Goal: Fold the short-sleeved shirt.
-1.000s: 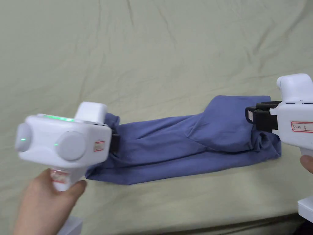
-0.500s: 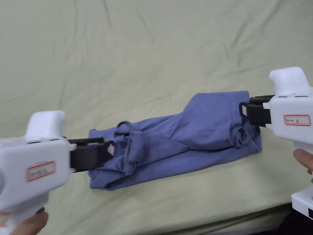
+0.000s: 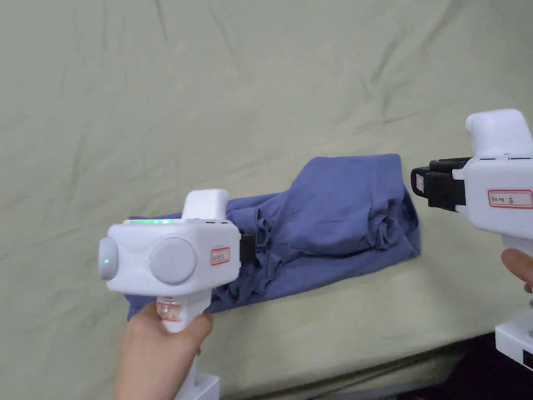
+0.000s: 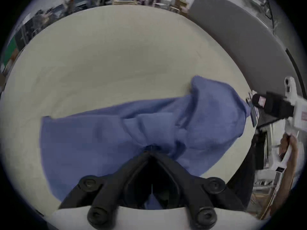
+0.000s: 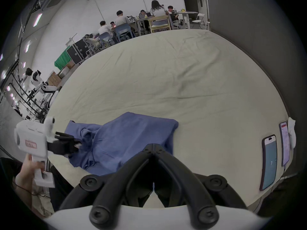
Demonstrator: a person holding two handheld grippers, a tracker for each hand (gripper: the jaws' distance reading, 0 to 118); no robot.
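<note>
A blue short-sleeved shirt (image 3: 338, 208) lies as a long folded strip on the pale green sheet (image 3: 260, 78). My left gripper (image 3: 251, 247) is shut on bunched fabric near the strip's middle. In the left gripper view its jaws (image 4: 152, 149) meet on a gathered pleat of the shirt (image 4: 83, 142). My right gripper (image 3: 416, 183) hovers shut just off the shirt's right edge, with nothing in it. Its jaw tips (image 5: 154, 146) meet in front of the shirt (image 5: 129, 134) in the right gripper view. The left gripper (image 5: 78, 144) appears there at the shirt's far end.
The bed's near edge (image 3: 364, 364) runs just below the shirt. Two phones (image 5: 269, 164) lie on the sheet to the right of the right gripper. A grey padded panel (image 5: 265, 34) borders the bed's far side. People sit at tables (image 5: 149, 21) far behind.
My left gripper has turned, shut on the shirt's left part and carried it rightward, bunching the strip shorter. The right gripper now sits slightly clear of the shirt's right edge.
</note>
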